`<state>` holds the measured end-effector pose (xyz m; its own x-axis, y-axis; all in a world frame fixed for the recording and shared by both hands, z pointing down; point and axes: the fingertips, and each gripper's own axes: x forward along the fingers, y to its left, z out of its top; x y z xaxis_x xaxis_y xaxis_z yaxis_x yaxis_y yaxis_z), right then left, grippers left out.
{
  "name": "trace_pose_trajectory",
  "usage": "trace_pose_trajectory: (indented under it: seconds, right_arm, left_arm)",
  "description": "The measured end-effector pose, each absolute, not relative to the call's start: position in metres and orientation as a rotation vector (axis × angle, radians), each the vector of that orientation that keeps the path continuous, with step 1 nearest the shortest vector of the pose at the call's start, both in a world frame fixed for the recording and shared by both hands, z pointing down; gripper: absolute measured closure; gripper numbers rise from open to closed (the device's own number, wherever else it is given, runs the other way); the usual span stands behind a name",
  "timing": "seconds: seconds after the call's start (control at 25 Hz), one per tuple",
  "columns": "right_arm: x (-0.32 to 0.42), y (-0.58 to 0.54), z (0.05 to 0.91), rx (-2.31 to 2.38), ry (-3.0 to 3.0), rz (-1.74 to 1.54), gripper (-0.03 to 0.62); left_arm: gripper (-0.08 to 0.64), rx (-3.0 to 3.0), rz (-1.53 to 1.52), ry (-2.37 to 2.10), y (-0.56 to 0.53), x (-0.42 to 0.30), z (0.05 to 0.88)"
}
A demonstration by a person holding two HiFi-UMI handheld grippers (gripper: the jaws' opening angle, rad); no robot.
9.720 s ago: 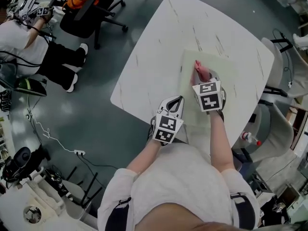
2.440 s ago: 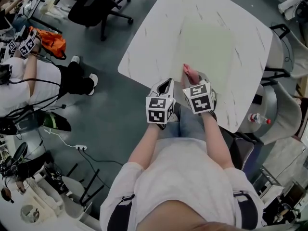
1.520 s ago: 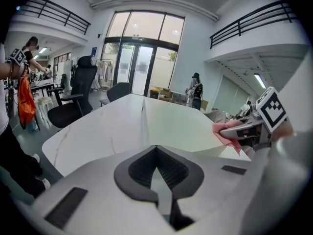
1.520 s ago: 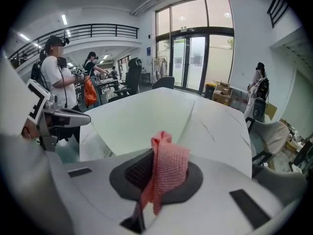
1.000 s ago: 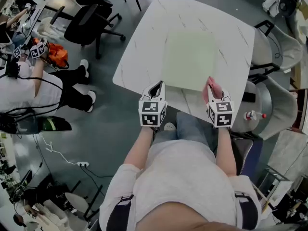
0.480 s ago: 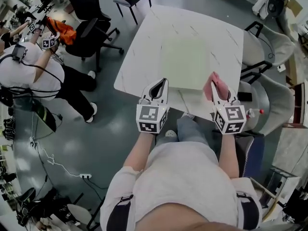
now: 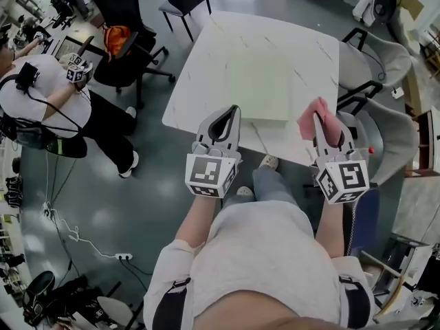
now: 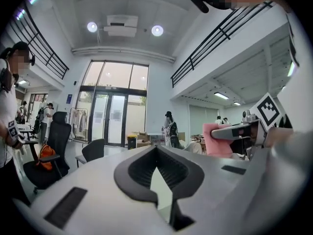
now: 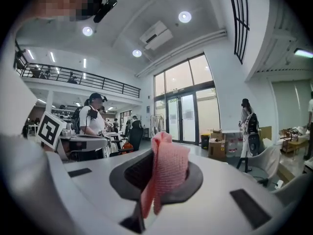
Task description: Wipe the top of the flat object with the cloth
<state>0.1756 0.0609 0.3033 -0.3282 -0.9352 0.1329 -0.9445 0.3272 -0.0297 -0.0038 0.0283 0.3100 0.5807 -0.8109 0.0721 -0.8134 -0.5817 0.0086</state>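
In the head view, your left claw [image 7: 231, 110] and your right claw [image 7: 321, 115] are both in the lower half of the frame, near the close edge of the white bench [image 7: 206, 60]. The pale green board [image 7: 260, 86] lies flat on the bench above the centre of the frame, with nothing on it. The pink cloth [image 7: 311, 117] sits at the tip of the right claw, to the right of the board's lower right corner and apart from it. I judge that you hold it off the surface, so no wiping is happening at this moment.

In the left gripper view, the jaws meet at their tips and nothing is between them. This camera looks out into the hall and not down at the bench, so I think this claw is held raised and has no work now. The cloth and the other claw show at the right of the frame.

In the right gripper view, the jaws are closed on a fold of the cloth. One part stands above them and the rest hangs loose in front, probably so that the loose part can lie on the board. This view also shows only the hall, so you must tilt the claw down and bring the cloth onto the board to wipe.
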Motion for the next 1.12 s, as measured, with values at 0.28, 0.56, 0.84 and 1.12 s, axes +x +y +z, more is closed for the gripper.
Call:
trace_pose_trajectory:
  seconds: [0.28, 0.56, 0.84, 1.12]
  right_arm:
    - [0.173, 0.083, 0.285, 1.779, -2.539, 0.082, 0.561]
    - [0.163, 0.091, 0.28, 1.748, -2.578, 0.013, 0.561]
    - [0.156, 0.091, 0.275, 1.726, -2.612, 0.003, 0.561]
    - [0.154, 0.091, 0.277, 1.705, -2.606, -0.021, 0.561]
  left_arm:
    - [0.545, 2.783, 0.029, -1.421, 0.049, -0.004, 0.295]
    - [0.545, 2.789, 0.007, -1.427, 0.058, -0.003, 0.29]
    - [0.545, 2.782, -0.003, -1.424, 0.057, -0.007, 0.289]
    - [0.545, 2.777, -0.01, -1.408, 0.058, -0.003, 0.293]
